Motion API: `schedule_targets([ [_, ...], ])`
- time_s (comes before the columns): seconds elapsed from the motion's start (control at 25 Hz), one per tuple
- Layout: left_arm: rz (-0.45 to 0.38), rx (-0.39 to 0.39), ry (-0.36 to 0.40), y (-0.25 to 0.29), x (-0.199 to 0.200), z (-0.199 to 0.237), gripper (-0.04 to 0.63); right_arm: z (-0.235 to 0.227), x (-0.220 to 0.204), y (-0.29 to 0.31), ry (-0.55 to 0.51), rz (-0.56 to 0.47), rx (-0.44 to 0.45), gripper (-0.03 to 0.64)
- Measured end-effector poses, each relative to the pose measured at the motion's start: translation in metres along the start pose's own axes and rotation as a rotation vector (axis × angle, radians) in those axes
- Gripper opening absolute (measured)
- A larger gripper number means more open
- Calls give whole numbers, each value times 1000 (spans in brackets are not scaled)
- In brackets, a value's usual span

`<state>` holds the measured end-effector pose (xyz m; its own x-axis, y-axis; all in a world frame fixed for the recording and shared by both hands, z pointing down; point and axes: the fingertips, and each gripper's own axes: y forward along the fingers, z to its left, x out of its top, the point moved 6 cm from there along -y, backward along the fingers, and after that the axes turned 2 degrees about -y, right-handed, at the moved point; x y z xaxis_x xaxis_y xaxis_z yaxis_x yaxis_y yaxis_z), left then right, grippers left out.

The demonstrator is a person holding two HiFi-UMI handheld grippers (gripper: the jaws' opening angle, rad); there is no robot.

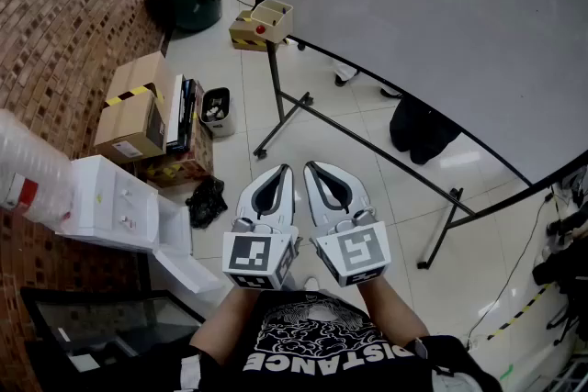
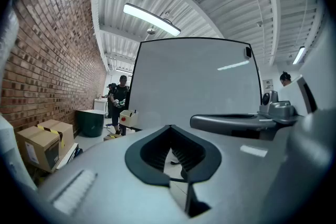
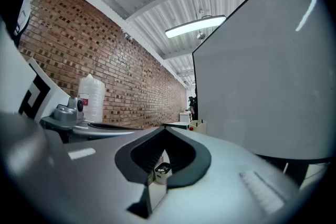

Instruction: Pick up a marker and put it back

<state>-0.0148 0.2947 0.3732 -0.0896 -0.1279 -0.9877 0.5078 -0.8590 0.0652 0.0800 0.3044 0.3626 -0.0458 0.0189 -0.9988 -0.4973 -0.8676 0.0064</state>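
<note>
Head view: two grey two-jaw grippers are held side by side close to the body, over a pale tiled floor (image 1: pixel 340 142). The left gripper (image 1: pixel 283 168) and the right gripper (image 1: pixel 310 165) are just beside each other, and both point forward and away from the person.

In the left gripper view the black-lined jaws are seen brought together at their tips, and nothing is held in the loop they form. In the right gripper view the jaws are likewise closed tip to tip on nothing. A small white bin with a dark rim (image 1: pixel 217 110) is only seen through the gap behind them, on the floor.

A large white board on a black tubular stand (image 1: pixel 413 14) is set ahead and to the right, well apart from both grippers. At its far corner a small cream box with a red spot (image 1: pixel 262 21) is fixed. In the left gripper view thin dark sticks (image 2: pixel 135 111) are seen rising from this box, too small to be told as markers.

A red brick wall (image 1: pixel 64 14) runs along the left, with brown cardboard boxes (image 1: pixel 133 115) stacked at its foot. A person in dark clothes (image 2: pixel 119 99) is seen far off beside the board.
</note>
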Motion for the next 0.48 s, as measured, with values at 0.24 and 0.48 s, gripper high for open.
schedule_targets([
  [0.24,-16,12,-7,22,-3,10,5,-13,-6,18,-5,11,2,0],
  [0.48,-19,9,-17,50,-4,31,5,-27,-10,49,-11,12,-2,0],
])
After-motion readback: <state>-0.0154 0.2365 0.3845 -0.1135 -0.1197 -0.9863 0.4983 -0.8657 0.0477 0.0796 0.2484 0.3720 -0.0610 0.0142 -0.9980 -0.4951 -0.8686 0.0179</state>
